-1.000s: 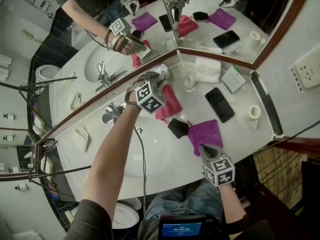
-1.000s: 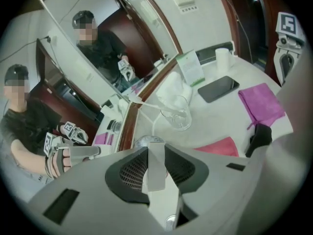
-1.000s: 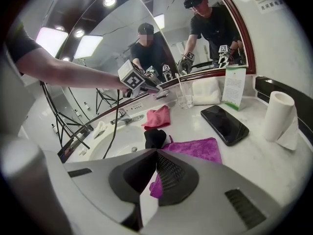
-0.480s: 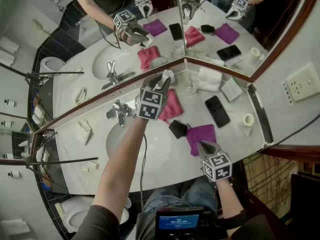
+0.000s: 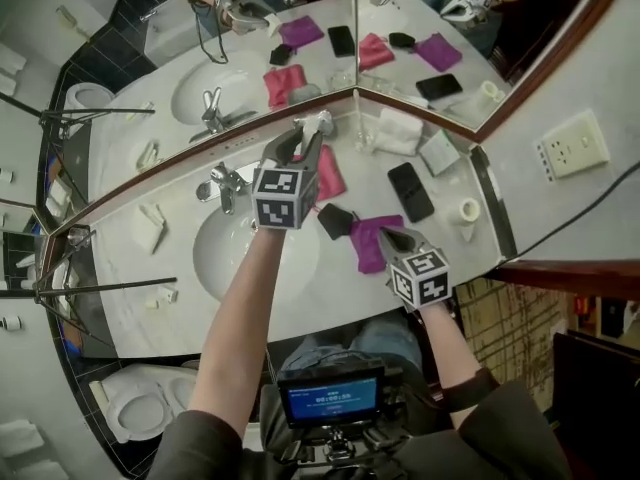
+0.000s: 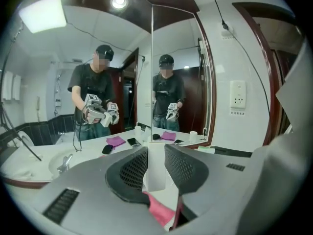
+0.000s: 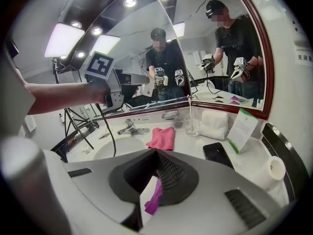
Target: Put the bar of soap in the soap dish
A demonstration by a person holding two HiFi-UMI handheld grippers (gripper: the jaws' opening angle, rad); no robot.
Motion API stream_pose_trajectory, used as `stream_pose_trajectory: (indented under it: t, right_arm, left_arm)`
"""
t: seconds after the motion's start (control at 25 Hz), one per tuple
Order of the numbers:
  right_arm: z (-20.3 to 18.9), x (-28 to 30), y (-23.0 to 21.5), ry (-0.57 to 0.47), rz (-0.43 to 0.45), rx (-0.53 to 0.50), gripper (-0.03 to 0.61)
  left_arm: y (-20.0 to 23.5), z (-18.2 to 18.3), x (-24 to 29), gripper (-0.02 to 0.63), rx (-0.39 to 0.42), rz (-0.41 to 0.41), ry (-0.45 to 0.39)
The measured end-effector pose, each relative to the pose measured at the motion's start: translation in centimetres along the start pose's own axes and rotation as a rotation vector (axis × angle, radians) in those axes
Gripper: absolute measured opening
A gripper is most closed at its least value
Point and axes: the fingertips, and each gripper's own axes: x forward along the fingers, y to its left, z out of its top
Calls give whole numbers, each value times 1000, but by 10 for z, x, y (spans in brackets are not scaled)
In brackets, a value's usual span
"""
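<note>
My left gripper [image 5: 312, 130] is raised above the counter by the mirror and shut on a white bar of soap [image 6: 156, 173], which stands upright between the mesh pads. The metal soap dish [image 7: 169, 114] sits on the counter at the mirror's foot, right of the faucet [image 7: 131, 129]; in the head view my left gripper hides it. A pink cloth [image 5: 329, 174] lies below the left gripper. Nearer me, my right gripper [image 5: 386, 234] hovers shut over a purple cloth [image 5: 370, 246], which still lies flat on the counter.
A black pouch [image 5: 335, 220] lies between the two cloths. To the right are a phone [image 5: 410, 190], a glass [image 7: 191, 126], a folded white towel [image 5: 398, 130], a card [image 5: 438, 151] and a paper roll [image 5: 468, 209]. The sink basin [image 5: 250, 258] is at the left.
My left gripper has risen with the soap and rolled, so its marker cube now faces me. The right gripper has lifted a little off the purple cloth.
</note>
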Motion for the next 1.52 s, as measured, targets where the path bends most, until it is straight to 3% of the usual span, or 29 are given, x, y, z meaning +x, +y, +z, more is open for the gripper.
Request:
stream_pose_trajectory:
  t: [0.16,0.52,0.96,1.12,1.52]
  right_arm:
    - [11,-2,0,-12,5,-6,17]
    - [14,-13,-8,-47,-16,7,17]
    - [1,-22,-40,-43,-63,55,17]
    - [-2,-23,-48,-45,-71,65,17]
    - [-18,-14,-61,-20,-73,98,17]
  left_arm:
    - [-10,-20,-5,108,-119,1,35]
    - [-48,-91,11,109,-553,-53,105]
    - [-97,-167,62,109,-898,-124,254]
    - [-107,-188,81,109,-979,-163,309]
    - [-110,-225,115,109,-1031,-185,391]
